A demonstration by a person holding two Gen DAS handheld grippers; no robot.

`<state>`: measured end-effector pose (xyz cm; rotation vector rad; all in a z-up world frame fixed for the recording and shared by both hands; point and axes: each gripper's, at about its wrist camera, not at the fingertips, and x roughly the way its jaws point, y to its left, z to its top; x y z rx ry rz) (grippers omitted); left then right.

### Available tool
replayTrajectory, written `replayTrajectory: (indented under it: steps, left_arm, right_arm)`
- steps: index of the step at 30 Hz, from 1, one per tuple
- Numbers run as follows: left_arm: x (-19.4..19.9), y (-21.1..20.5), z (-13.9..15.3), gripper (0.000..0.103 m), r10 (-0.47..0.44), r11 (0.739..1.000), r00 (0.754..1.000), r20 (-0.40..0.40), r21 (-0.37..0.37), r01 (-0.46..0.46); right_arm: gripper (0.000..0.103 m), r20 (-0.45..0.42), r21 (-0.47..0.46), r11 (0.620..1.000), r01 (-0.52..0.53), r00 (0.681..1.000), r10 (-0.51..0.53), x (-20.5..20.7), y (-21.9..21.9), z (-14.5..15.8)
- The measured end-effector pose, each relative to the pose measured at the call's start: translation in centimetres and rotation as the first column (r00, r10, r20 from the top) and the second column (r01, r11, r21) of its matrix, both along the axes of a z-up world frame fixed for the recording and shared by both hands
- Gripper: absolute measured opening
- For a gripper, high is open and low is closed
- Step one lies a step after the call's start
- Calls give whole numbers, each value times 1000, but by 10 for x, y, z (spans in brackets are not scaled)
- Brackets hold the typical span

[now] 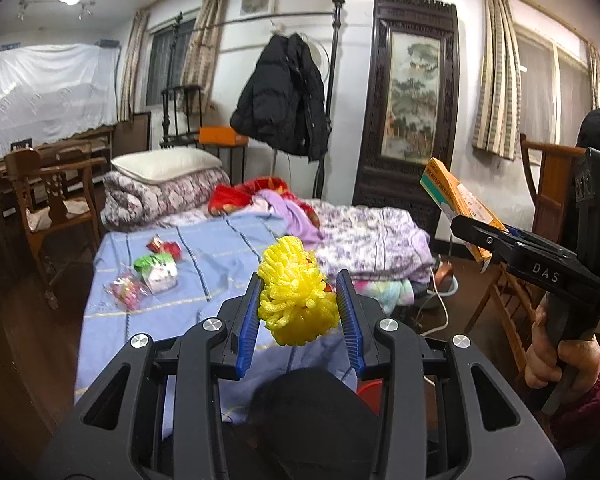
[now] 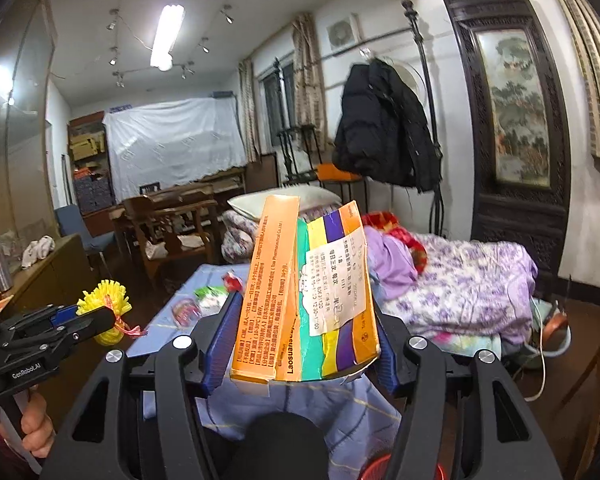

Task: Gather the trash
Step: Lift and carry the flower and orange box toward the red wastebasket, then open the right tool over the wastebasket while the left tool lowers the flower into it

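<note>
Two catches — yellow foam net (image 1: 296, 292) between left fingers (image 1: 249, 316), orange box (image 2: 304, 292) between right fingers (image 2: 220, 340).

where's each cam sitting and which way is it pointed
Left wrist: on the left gripper, facing the blue-sheeted bed, clamping a yellow foam net; right hand at the edge.
Right wrist: on the right gripper, same direction, clamping an orange medicine box; left hand visible.
Shared: bed, black jacket.

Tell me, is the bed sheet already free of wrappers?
No, three wrappers lie on the blue bed sheet.
</note>
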<state>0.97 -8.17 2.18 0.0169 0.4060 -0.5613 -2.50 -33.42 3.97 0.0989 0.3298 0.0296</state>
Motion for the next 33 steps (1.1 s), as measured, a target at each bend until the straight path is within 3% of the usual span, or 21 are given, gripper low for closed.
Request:
replayTrajectory:
  steps: [7, 16, 24, 33]
  left_arm:
    - [25, -31, -23, 38, -38, 998, 996, -84, 43, 42]
    - [48, -79, -50, 38, -99, 987, 982, -159, 111, 118]
    - [73, -120, -82, 38, -149, 969, 956, -254, 156, 192]
    - [99, -159, -124, 38, -167, 943, 921, -352, 215, 254]
  right_arm:
    - [59, -115, 28, 997, 67, 991, -64, 28, -32, -37]
    - [59, -263, 62, 987, 146, 957, -125, 54, -72, -99]
    - [59, -401, 101, 971, 217, 902, -160, 71, -110, -164]
    - [59, -555, 169, 947, 274, 820, -139, 86, -143, -244]
